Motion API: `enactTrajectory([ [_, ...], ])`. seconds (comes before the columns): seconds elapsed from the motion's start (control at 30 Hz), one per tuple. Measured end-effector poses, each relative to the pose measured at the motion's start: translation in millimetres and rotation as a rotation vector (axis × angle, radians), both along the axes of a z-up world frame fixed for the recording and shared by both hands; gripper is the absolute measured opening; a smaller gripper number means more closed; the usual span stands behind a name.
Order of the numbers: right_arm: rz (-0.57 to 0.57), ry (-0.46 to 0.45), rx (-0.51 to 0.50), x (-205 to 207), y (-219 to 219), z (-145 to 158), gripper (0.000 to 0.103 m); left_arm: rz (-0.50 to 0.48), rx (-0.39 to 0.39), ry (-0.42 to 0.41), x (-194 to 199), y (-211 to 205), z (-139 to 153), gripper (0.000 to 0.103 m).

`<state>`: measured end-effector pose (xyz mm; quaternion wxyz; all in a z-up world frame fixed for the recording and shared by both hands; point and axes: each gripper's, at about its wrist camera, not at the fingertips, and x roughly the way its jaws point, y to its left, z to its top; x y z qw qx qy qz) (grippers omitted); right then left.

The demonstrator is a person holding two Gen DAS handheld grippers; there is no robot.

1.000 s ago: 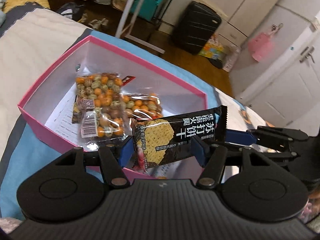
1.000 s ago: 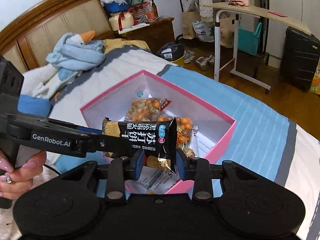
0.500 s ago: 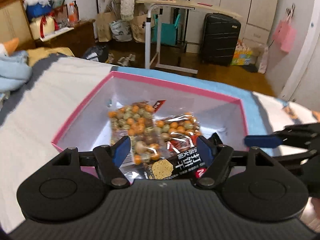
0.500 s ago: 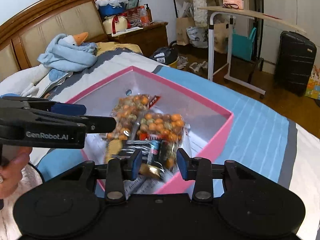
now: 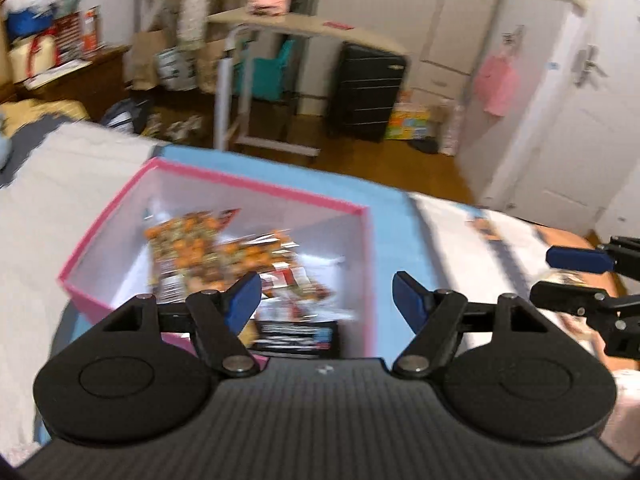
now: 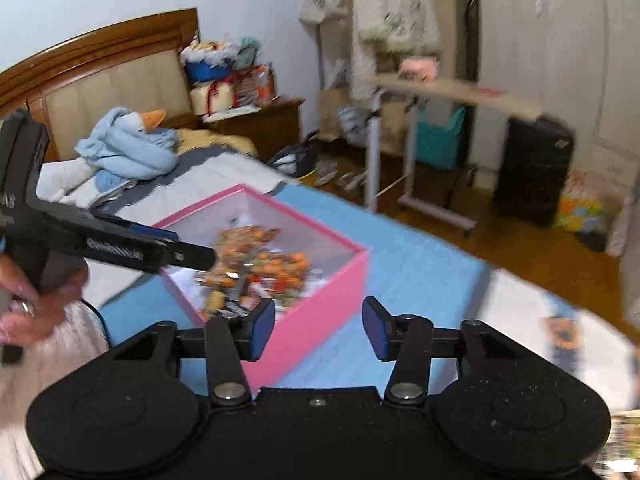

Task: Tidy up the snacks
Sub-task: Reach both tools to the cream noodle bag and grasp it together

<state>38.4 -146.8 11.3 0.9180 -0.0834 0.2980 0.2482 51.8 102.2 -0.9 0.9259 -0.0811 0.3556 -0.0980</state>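
A pink box (image 5: pixel 224 180) (image 6: pixel 328 284) sits on the blue sheet of the bed. Inside lie clear bags of orange and green snack balls (image 5: pixel 188 240) (image 6: pixel 272 264) and a black cracker packet (image 5: pixel 296 336) at the near wall. My left gripper (image 5: pixel 326 300) is open and empty above the box's near right corner. My right gripper (image 6: pixel 318 326) is open and empty, just right of the box. Each gripper shows in the other's view, the left gripper (image 6: pixel 188 254) over the box and the right gripper (image 5: pixel 576 276) at the far right.
A blue stuffed toy (image 6: pixel 124 148) lies near the wooden headboard (image 6: pixel 100 60). A white-legged side table (image 5: pixel 304 32) and a black suitcase (image 5: pixel 364 92) stand on the wood floor beyond the bed. More snack packets (image 6: pixel 624 444) lie at the lower right.
Both grippers let go of the black cracker packet and opened; it dropped into the box. Both grippers then pulled back and swung to the right.
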Motion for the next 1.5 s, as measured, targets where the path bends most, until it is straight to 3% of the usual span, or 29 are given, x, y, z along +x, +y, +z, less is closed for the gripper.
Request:
enactTrajectory([
  [0.13, -0.103, -0.030, -0.037, -27.1, -60.7, 7.7, 0.064, -0.104, -0.016, -0.020, -5.3, -44.4, 18.1, 0.072],
  [0.27, -0.237, -0.026, -0.044, -45.7, -121.5, -6.1, 0.068, -0.221, -0.048, -0.033, -3.5, -92.5, 13.9, 0.073],
  [0.43, -0.338, 0.037, 0.023, -57.6, -185.5, -36.0, 0.080, -0.340, -0.079, -0.030, -5.5, -137.5, -7.4, 0.073],
  [0.53, -0.401, 0.025, 0.060, -56.0, -213.6, -53.6, 0.083, -0.382, -0.080, 0.001, 2.5, -160.2, -21.2, 0.074],
  [0.6, -0.466, -0.002, 0.103, -50.4, -233.5, -66.1, 0.094, -0.409, -0.098, 0.014, 10.1, -176.1, -30.2, 0.079],
  [0.83, -0.696, 0.114, 0.299, -15.3, -305.6, -122.5, 0.095, -0.479, -0.109, 0.102, 50.4, -245.0, -81.0, 0.080],
  [1.0, -0.806, 0.093, 0.191, 7.2, -325.6, -141.2, 0.095, -0.526, -0.199, 0.191, 83.7, -291.3, -113.7, 0.080],
  [1.07, -0.797, 0.073, 0.168, 13.9, -331.0, -147.0, 0.095, -0.533, -0.246, 0.218, 96.7, -309.6, -121.6, 0.080],
  [1.13, -0.784, 0.111, 0.215, 20.7, -341.7, -152.5, 0.095, -0.556, -0.294, 0.262, 107.9, -329.0, -129.9, 0.079],
  [1.2, -0.776, 0.150, 0.274, 28.9, -352.2, -158.4, 0.095, -0.641, -0.335, 0.319, 116.4, -350.9, -139.7, 0.079],
  [1.37, -0.861, 0.210, 0.449, 38.5, -381.6, -175.4, 0.095, -0.657, -0.295, 0.320, 114.8, -389.3, -155.5, 0.079],
  [1.5, -0.858, 0.286, 0.543, 43.4, -390.3, -191.6, 0.095, -0.638, -0.274, 0.340, 112.7, -405.3, -166.6, 0.079],
])
